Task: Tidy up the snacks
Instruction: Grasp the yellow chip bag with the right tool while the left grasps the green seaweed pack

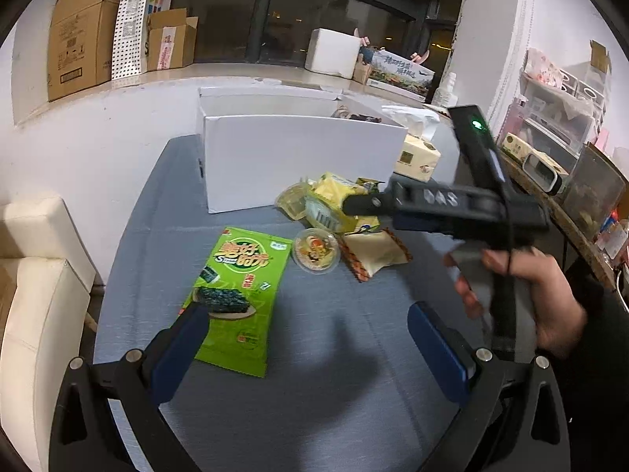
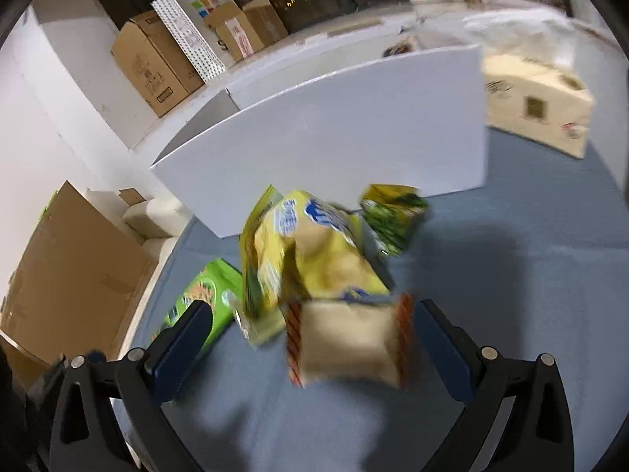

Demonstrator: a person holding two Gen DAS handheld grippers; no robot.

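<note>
Several snack packs lie on the blue-grey table [image 1: 334,354] in front of the white box [image 1: 302,161]. In the left wrist view, our left gripper [image 1: 306,322] hangs with fingers spread wide, empty, its left finger over the lower corner of the green seaweed bag [image 1: 240,295] at lower left. Right of it sit a small round cup [image 1: 316,249] and a cream packet with orange crimped ends [image 1: 375,253]. Further right, our right gripper [image 1: 350,204] reaches into the yellow bags [image 1: 330,196]; from this view we cannot tell its spread. In the right wrist view its fingers stand apart, flanking the cream packet, not yet touching. We judge it light, soft, crinkly and slippery, best pinched across the crimped ends.
</note>
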